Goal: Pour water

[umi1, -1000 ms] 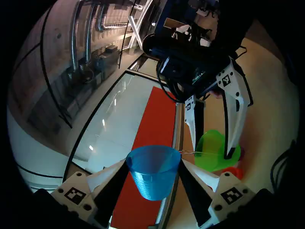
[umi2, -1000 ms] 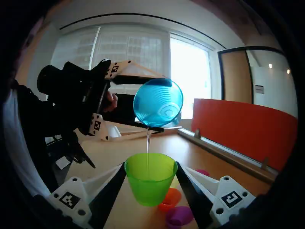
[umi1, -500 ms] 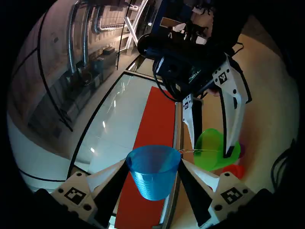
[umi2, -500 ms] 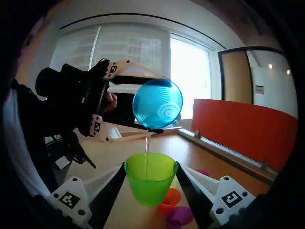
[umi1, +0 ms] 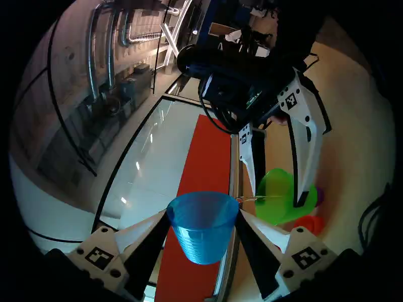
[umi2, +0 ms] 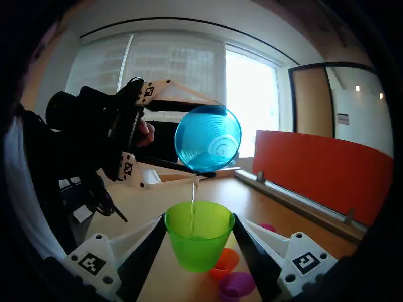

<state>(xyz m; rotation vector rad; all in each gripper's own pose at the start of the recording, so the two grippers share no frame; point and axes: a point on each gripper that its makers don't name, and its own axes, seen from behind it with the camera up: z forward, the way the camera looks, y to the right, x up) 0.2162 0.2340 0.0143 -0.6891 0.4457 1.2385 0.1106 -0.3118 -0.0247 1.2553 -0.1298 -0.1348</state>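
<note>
My left gripper (umi1: 202, 235) is shut on a translucent blue cup (umi1: 202, 232), tipped on its side. In the right gripper view that blue cup (umi2: 207, 138) hangs above and a thin stream of water (umi2: 192, 206) falls from its rim. The stream lands in a green cup (umi2: 198, 241) held upright, with my right gripper (umi2: 199, 243) shut on it. In the left gripper view the green cup (umi1: 275, 197) sits between the right gripper's white fingers (umi1: 304, 146), lower right of the blue cup.
A wooden table (umi2: 151, 201) lies below. On it near the green cup rest an orange cup (umi2: 224, 262), a purple cup (umi2: 237, 285) and a pink piece (umi2: 267, 227). A red partition (umi2: 322, 172) runs along the table's right. A person's hand (umi2: 147, 133) holds the left gripper.
The blue cup has tipped slightly further and shifted a little left in the right gripper view. Water keeps streaming into the green cup, which stays still.
</note>
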